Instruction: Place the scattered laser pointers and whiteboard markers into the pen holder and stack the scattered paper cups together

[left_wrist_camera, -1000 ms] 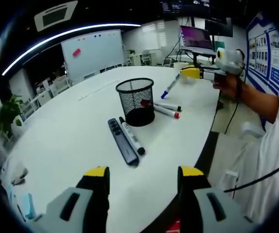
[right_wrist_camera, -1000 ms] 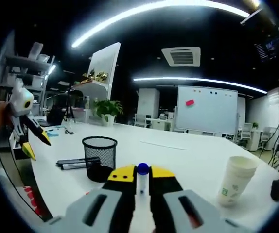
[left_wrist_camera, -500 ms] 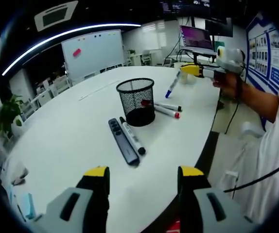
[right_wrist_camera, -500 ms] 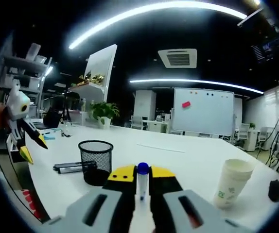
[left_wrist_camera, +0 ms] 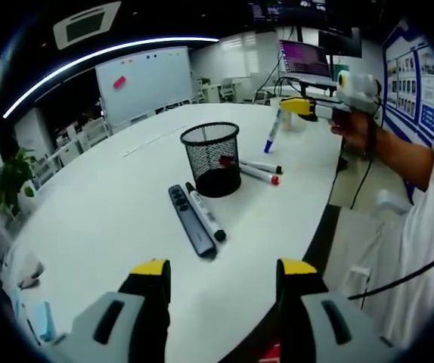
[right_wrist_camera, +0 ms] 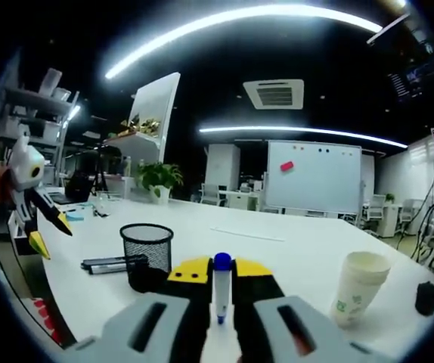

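Your right gripper (right_wrist_camera: 215,281) is clamped on a blue-capped marker (right_wrist_camera: 221,287), cap forward; the mesh holder (right_wrist_camera: 147,254) sits ahead, left of the fingers. Your left gripper (left_wrist_camera: 215,274) hangs spread and empty. Tilt too early and the marker could clip the rim and bounce out.

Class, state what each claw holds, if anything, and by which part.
The right claw grips a blue-capped marker by its barrel, below the cap. The left claw is open and holds nothing.
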